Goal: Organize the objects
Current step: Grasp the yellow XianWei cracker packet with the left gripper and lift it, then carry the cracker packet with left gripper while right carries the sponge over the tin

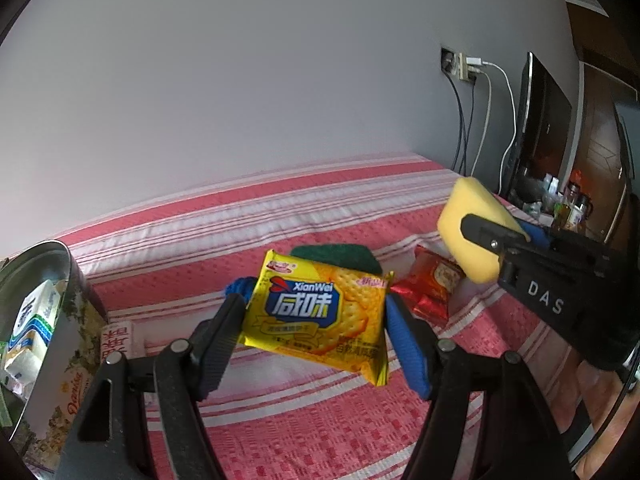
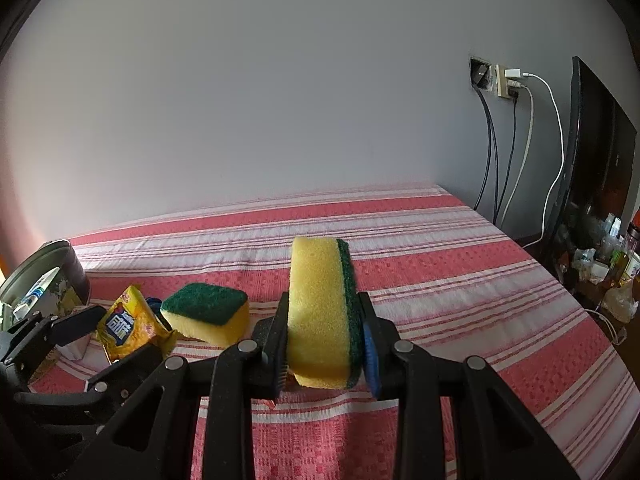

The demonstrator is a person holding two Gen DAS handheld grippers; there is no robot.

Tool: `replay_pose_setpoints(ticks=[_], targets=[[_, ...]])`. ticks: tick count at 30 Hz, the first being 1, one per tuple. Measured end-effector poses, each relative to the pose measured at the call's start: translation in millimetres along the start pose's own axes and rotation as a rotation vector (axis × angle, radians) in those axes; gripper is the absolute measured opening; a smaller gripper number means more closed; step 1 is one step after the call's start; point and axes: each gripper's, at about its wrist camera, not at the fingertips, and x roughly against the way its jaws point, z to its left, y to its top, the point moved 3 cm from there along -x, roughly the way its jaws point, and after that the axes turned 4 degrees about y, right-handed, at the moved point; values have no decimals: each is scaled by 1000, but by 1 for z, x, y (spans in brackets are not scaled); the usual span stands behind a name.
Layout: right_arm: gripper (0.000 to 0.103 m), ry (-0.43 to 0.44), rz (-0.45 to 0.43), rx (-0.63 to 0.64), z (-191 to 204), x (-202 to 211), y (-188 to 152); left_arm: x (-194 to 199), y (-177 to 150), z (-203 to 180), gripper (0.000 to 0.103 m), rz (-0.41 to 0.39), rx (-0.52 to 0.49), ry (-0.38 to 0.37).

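Note:
My left gripper is shut on a yellow cracker packet and holds it above the bed; the packet also shows in the right wrist view. My right gripper is shut on a yellow sponge with a green scouring side, held upright above the bed; the sponge shows in the left wrist view at the right. A second yellow and green sponge lies on the bed. A red snack packet lies on the bed behind the cracker packet.
A round metal tin with tissue packs inside stands at the left on the red and white striped bedspread. A wall socket with cables and a dark screen are at the right, with a cluttered table beyond.

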Motion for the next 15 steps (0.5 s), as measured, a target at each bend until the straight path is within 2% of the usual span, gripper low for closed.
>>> replay_pose_setpoints(ticks=[15], targets=[[32,-6,-71,2,4,12,3,21,-2,17,71,-106,36,81]])
